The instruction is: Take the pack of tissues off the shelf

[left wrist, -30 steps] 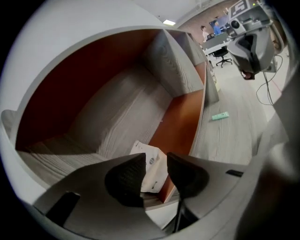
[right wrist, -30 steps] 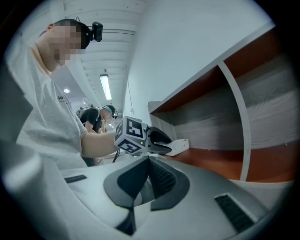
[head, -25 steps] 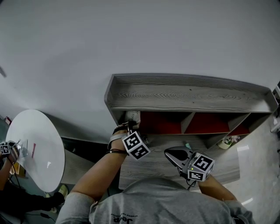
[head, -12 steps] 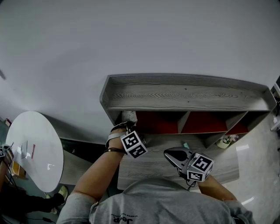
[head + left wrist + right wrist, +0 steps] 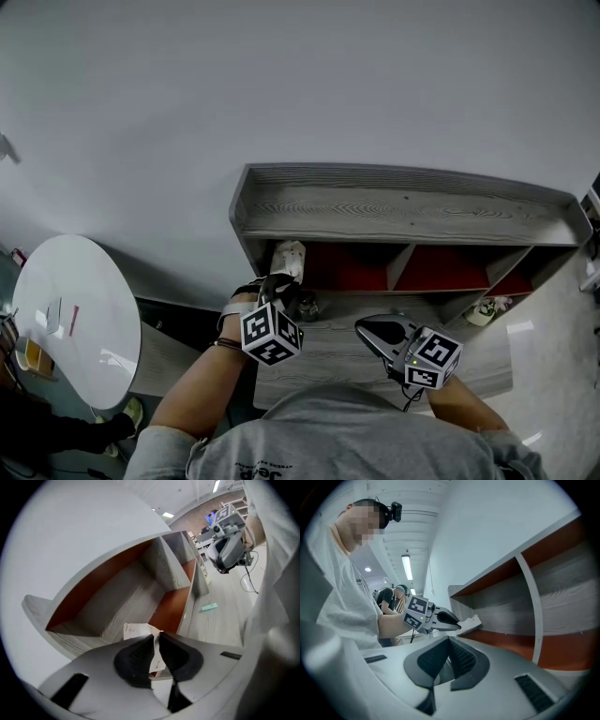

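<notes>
Grey wood-grain boards form the shelf [image 5: 394, 202], with red-orange panels at the back of its compartments. Readable writing is scarce. The pack of tissues [image 5: 135, 630] is white with faint marks on its wrapper that are too small to read. The only bold printing is the black-and-white square markers on the left cube [image 5: 270, 335] and the right cube [image 5: 433, 356]. A line of print on the person's grey shirt [image 5: 281, 450] is cut off at the picture's lower edge and cannot be read.

The left gripper [image 5: 156, 637] reaches to the mouth of the shelf's leftmost compartment. Its jaws are closing and stand only a narrow slit apart, with the pack's thin edge pinched between the dark ribbed pads [image 5: 136, 656]. The rest of the pack juts past the fingertips toward the compartment. In the right gripper view the pack sits at the front of that left end; whether it touches the board beneath cannot be told.

The right gripper [image 5: 449, 641] hovers above the low grey board in front of the shelf, well apart from the pack. Its jaws are brought together at the tips, with nothing between them. A small teal strip [image 5: 209, 607] lies on that board.
</notes>
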`<action>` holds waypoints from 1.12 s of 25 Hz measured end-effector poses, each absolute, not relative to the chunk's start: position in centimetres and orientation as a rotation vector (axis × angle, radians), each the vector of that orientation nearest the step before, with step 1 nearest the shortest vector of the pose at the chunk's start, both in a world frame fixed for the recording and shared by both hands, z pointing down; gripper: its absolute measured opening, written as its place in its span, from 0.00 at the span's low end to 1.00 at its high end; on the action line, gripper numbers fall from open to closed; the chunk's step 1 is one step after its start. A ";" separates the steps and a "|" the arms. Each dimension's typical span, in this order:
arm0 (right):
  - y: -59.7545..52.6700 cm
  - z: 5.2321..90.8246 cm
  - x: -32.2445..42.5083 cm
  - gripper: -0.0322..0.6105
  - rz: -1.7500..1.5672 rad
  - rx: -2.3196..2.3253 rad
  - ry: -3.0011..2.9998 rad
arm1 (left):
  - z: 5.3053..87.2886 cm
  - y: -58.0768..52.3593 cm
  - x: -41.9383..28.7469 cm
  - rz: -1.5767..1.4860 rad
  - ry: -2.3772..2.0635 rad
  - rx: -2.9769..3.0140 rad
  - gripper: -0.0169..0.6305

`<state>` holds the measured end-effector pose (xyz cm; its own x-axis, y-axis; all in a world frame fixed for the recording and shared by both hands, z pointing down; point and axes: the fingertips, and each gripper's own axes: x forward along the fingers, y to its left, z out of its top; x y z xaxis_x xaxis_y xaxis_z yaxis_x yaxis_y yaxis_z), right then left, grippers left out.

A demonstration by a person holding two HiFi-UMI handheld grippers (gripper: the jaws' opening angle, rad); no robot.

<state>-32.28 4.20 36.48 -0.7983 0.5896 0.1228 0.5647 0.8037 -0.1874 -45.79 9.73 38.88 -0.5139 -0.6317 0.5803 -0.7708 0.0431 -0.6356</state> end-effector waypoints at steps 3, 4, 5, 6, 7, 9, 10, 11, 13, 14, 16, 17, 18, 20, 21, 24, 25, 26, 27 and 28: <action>4.7 36.0 -32.7 0.06 0.194 -0.920 -2.819 | 38.1 10.8 -44.8 1.464 -2.166 1.493 0.12; 4.9 35.7 -32.9 0.06 0.186 -0.924 -2.819 | 37.9 11.3 -44.5 1.455 -2.167 1.502 0.12; 5.2 35.5 -33.1 0.06 0.180 -0.929 -2.819 | 37.8 11.7 -44.2 1.445 -2.166 1.513 0.12; 5.5 35.4 -33.2 0.06 0.173 -0.934 -2.819 | 37.6 12.1 -43.8 1.435 -2.165 1.525 0.12; 5.9 35.3 -33.3 0.06 0.167 -0.939 -2.817 | 37.5 12.6 -43.4 1.423 -2.161 1.539 0.12; 6.6 35.1 -33.6 0.06 0.158 -0.948 -2.814 | 37.5 13.5 -42.4 1.396 -2.148 1.577 0.12; 7.1 35.1 -33.7 0.06 0.156 -0.953 -2.812 | 37.5 13.9 -41.8 1.384 -2.139 1.599 0.12; 7.5 35.1 -33.7 0.06 0.156 -0.959 -2.809 | 37.5 14.4 -41.3 1.374 -2.130 1.620 0.12; 8.5 35.1 -33.9 0.06 0.154 -0.968 -2.801 | 37.5 15.3 -40.3 1.358 -2.114 1.659 0.12; 9.0 35.2 -34.0 0.06 0.153 -0.969 -2.797 | 37.6 15.8 -39.9 1.346 -2.107 1.678 0.12; 10.0 35.6 -34.1 0.06 0.159 -0.960 -2.790 | 38.0 16.8 -39.3 1.323 -2.088 1.713 0.12; 10.4 36.0 -34.2 0.06 0.164 -0.950 -2.787 | 38.3 17.2 -39.1 1.316 -2.075 1.730 0.12; 10.8 36.3 -34.2 0.06 0.171 -0.938 -2.785 | 38.7 17.7 -38.9 1.311 -2.060 1.746 0.12; 11.7 37.2 -34.2 0.06 0.185 -0.909 -2.782 | 39.5 18.5 -38.5 1.300 -2.023 1.783 0.12; 12.0 37.6 -34.1 0.06 0.191 -0.892 -2.782 | 39.9 18.9 -38.4 1.292 -2.003 1.803 0.12; 12.7 38.8 -33.9 0.06 0.207 -0.820 -2.790 | 41.4 19.4 -38.0 1.270 -1.931 1.869 0.12; 12.7 39.4 -33.8 0.06 0.217 -0.788 -2.794 | 42.0 19.4 -37.9 1.267 -1.903 1.895 0.12; 12.7 39.9 -33.6 0.06 0.231 -0.752 -2.799 | 42.6 19.3 -37.7 1.265 -1.874 1.923 0.12; 12.6 40.5 -33.4 0.06 0.247 -0.712 -2.805 | 43.2 19.2 -37.5 1.260 -1.842 1.956 0.12; 12.5 41.1 -33.1 0.06 0.262 -0.668 -2.809 | 43.8 19.0 -37.3 1.254 -1.807 1.991 0.12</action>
